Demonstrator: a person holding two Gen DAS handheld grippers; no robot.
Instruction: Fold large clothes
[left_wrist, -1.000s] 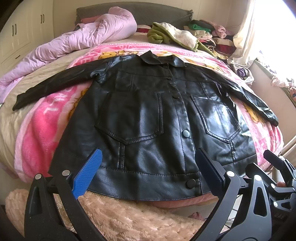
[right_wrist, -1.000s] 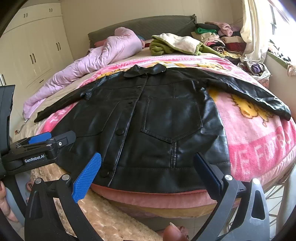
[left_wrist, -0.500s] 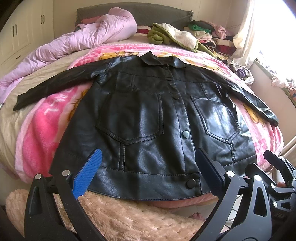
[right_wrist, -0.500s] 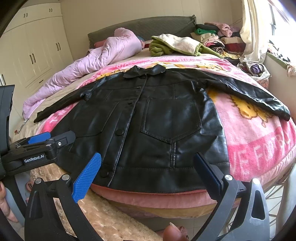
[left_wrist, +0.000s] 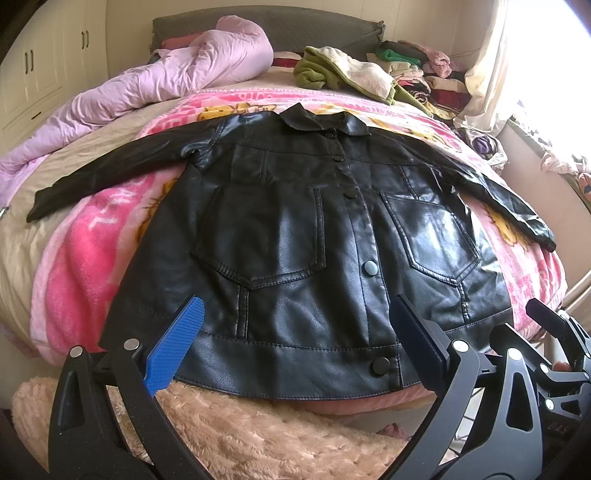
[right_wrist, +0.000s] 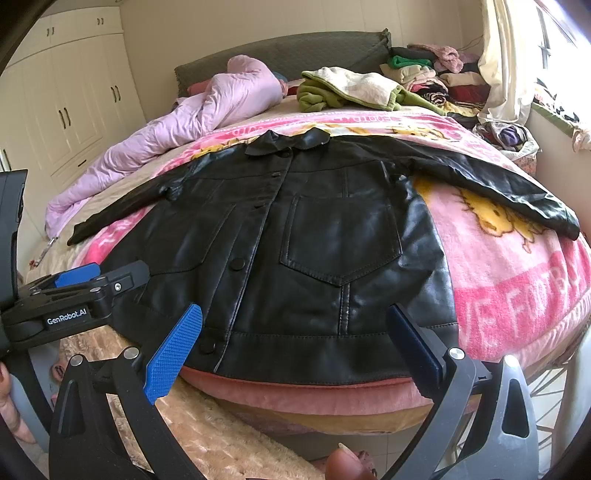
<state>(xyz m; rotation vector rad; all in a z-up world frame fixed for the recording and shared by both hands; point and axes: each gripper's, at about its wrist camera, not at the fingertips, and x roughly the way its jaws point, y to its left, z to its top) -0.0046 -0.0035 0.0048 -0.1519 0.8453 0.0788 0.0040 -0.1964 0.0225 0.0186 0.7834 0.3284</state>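
Tools gape before jacket (left_wrist: 295, 240), hem near, collar far.

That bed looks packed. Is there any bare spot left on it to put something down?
Yes: pink blanket shows bare between the black jacket body and its sleeves, widest below the window-side sleeve. The beige sheet beyond the other sleeve is bare too. The headboard end is crowded: lilac duvet, green garment, stacked clothes.
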